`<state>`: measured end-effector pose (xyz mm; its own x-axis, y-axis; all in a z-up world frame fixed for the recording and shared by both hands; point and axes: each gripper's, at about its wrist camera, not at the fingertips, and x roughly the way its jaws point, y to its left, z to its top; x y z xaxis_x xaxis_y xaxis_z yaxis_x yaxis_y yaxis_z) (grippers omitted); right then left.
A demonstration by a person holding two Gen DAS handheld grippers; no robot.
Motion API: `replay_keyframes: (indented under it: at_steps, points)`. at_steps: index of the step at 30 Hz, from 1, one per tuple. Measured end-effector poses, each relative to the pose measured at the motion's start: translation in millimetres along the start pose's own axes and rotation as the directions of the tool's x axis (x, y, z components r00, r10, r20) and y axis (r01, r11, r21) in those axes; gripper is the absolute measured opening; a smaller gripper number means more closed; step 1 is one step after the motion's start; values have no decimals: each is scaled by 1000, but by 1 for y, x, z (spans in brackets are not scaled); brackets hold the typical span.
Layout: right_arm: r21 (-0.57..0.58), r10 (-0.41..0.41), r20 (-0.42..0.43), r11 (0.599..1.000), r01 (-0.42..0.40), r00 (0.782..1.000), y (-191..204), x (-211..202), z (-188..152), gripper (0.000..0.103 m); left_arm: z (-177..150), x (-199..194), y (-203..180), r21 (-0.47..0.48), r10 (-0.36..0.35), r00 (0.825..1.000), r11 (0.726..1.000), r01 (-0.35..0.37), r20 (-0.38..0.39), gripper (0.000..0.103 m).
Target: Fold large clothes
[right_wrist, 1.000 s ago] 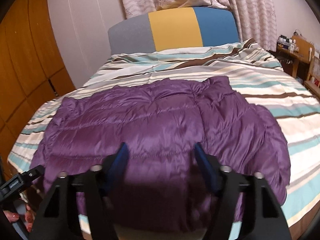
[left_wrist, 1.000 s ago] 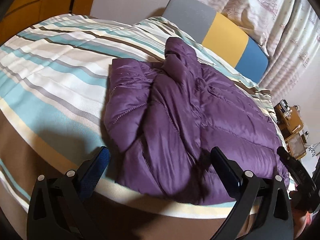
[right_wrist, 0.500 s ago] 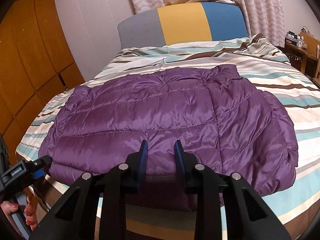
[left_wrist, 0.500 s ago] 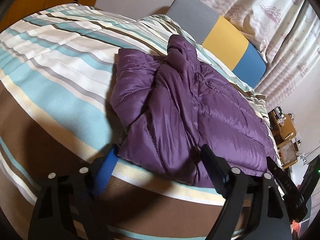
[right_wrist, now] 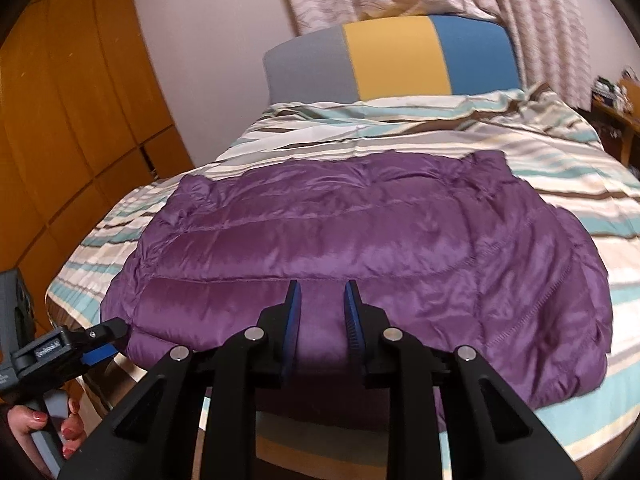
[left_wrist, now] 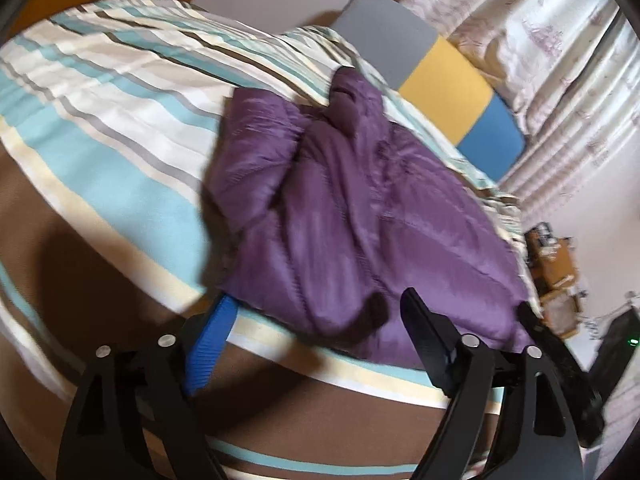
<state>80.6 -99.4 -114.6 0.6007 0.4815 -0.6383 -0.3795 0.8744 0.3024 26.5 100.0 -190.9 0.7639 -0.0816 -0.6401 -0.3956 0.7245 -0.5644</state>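
The purple padded jacket [right_wrist: 360,248] lies spread on the striped bed cover [right_wrist: 560,168], with its near hem at the foot edge of the bed. In the right wrist view it looks wide and nearly flat, shiny, with stitched quilt lines across it. The left wrist view shows it from its end, where a sleeve and the collar part are bunched in thick folds; this view is blurred.

The right claw [right_wrist: 322,294] has just been closing, and its blue ribbed pads pinch a small ridge of the jacket hem between them. The left claw [left_wrist: 316,312] stands spread wide at the jacket's corner, and its pads do not press on the cloth.

Only the right wrist view shows a hand [right_wrist: 44,432] with red nails on the grey handle of the left tool. The padded headboard [right_wrist: 392,60] is grey, yellow and blue.
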Motion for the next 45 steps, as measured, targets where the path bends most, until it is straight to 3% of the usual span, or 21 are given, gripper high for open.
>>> replay_keyframes:
  at_steps: [4,6,11,17,19,22,29,34,38,42,44,45]
  points:
    - [-42,-22,-26,999,21,999,7,17,0,21,1,6,-2,-44,-97,995,994,96,-21,83]
    - [-83,-60,-86,995,53,995,9,35,-5,22,3,12,-1,-81,-135,990,988,132,-29,83]
    - [-120,-88,-126,990,73,988,9,54,-13,21,15,27,-1,-173,-151,988,973,153,24,81]
    - [-116,-88,-122,990,74,989,7,56,-17,21,22,40,-2,-213,-82,993,972,98,84,55]
    - [-114,-89,-121,991,75,989,8,56,-18,21,23,40,-1,-231,-89,992,967,107,88,36]
    - [-110,-88,-117,991,75,989,8,55,-18,21,25,33,-6,-226,-76,990,969,101,116,25]
    - [-102,-87,-115,992,75,990,7,55,-18,21,32,11,-44,-79,-48,979,995,64,198,20]
    - [-93,-87,-112,993,77,990,4,56,-19,20,31,-5,-92,145,-78,959,989,39,271,20]
    - [-78,-84,-111,994,75,990,1,54,-18,20,21,-14,-147,375,-140,945,927,20,296,20]
    - [-37,-41,-108,999,37,993,-8,46,-16,21,11,-14,-181,506,-168,937,863,-11,307,20]
    - [8,-11,-103,1000,11,995,-17,34,-14,29,9,-14,-193,546,-175,934,837,-26,313,20]
    - [25,-2,-94,1000,5,996,-22,26,-13,40,9,-12,-197,557,-173,934,830,-33,313,20]
